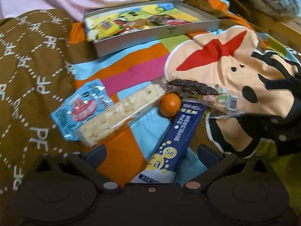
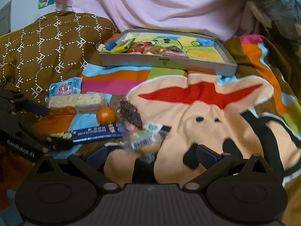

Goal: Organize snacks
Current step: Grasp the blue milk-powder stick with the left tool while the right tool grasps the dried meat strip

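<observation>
Loose snacks lie on a colourful blanket: a blue packet (image 1: 80,109), a pale rice-crisp bar (image 1: 120,113), a small orange (image 1: 170,104), a dark blue box (image 1: 175,141) and a clear bag with a dark snack (image 1: 199,92). My left gripper (image 1: 151,154) is open, its jaws either side of the blue box's near end. My right gripper (image 2: 150,155) is open, just behind the clear bag (image 2: 139,130), not touching it. A grey tray (image 2: 169,61) farther back holds several wrapped snacks. The left gripper shows at the left edge of the right wrist view (image 2: 37,126).
A brown patterned quilt (image 1: 28,75) rises on the left. A pink cloth (image 2: 160,5) hangs behind the tray. The blanket's large peach cartoon face (image 2: 207,122) spreads to the right. Dark clutter (image 2: 272,9) sits at the far right.
</observation>
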`<state>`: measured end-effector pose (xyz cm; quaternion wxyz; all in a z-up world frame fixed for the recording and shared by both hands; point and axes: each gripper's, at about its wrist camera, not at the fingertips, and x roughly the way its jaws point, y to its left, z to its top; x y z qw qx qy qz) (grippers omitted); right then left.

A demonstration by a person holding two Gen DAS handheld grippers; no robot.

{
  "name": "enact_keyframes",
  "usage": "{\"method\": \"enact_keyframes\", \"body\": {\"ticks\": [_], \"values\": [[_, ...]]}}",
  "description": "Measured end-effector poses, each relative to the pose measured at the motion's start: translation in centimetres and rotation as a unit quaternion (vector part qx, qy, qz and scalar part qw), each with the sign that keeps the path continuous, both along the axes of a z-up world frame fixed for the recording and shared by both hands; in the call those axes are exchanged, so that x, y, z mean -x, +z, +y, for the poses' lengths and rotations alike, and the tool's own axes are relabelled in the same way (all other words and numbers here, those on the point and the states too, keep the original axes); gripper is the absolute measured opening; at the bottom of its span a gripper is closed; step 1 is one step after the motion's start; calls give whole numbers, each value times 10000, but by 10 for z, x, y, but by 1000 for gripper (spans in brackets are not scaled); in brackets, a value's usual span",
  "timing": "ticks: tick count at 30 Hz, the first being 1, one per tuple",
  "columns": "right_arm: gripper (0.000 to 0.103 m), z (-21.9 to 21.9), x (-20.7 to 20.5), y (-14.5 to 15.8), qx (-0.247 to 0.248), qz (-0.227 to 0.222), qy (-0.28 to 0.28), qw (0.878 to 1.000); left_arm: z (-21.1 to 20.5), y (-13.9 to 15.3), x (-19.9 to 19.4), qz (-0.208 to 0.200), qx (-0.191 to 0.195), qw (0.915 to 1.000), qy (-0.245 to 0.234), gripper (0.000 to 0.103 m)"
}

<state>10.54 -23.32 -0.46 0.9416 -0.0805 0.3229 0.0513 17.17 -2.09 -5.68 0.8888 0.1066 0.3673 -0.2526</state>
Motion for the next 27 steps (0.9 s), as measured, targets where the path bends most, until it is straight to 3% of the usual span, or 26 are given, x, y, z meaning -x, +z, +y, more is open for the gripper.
{"method": "enact_keyframes", "body": {"ticks": [7,14,18,21,27], "values": [[97,-1,-39,-5,-22,58,376,9993,-11,-8,-11,71,-97,9985,-528,97],[82,9,-78,-12,-10,388,842,9957,-10,-10,-23,343,138,9962,-785,81],[71,23,-92,-16,281,490,1077,9926,-10,-11,-29,483,213,9952,-820,75],[58,31,-97,-19,430,580,1133,9909,-12,-11,-33,509,186,9946,-883,71],[52,30,-98,-21,408,610,995,9923,-15,-11,-38,572,158,9933,-987,60]]}}
